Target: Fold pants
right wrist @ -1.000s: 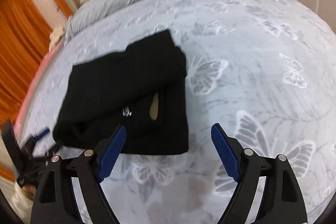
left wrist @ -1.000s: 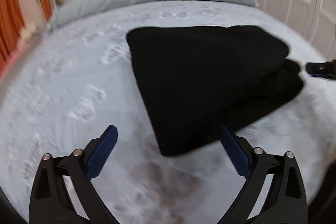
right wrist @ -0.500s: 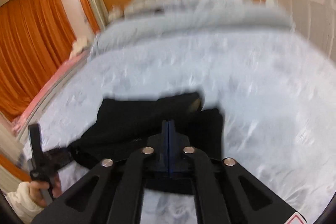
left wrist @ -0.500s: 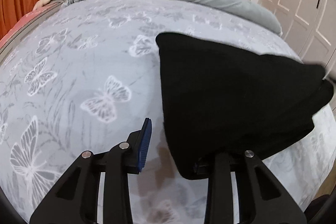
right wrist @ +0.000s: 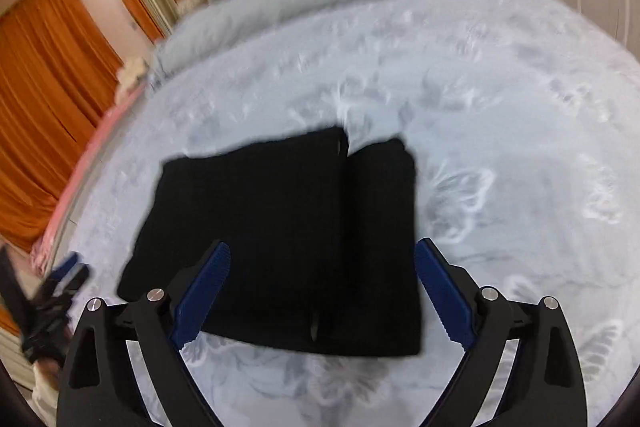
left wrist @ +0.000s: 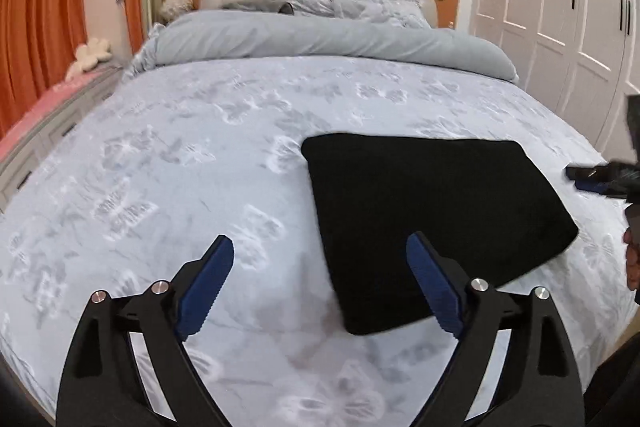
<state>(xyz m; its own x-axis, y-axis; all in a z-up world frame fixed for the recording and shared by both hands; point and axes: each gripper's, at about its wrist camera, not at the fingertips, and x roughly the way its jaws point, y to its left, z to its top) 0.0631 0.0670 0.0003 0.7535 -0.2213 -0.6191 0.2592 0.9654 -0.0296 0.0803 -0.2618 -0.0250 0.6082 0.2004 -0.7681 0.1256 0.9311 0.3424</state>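
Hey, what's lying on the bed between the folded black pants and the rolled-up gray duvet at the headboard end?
Nothing: between the black pants and the gray duvet, only bare butterfly-print bedsheet shows, clearest in the left wrist view.

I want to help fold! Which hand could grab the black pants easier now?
Probably the right gripper: its fingers are opening, empty, with the folded black pants straight ahead. The left gripper, also opening and empty, sees them off to one side.
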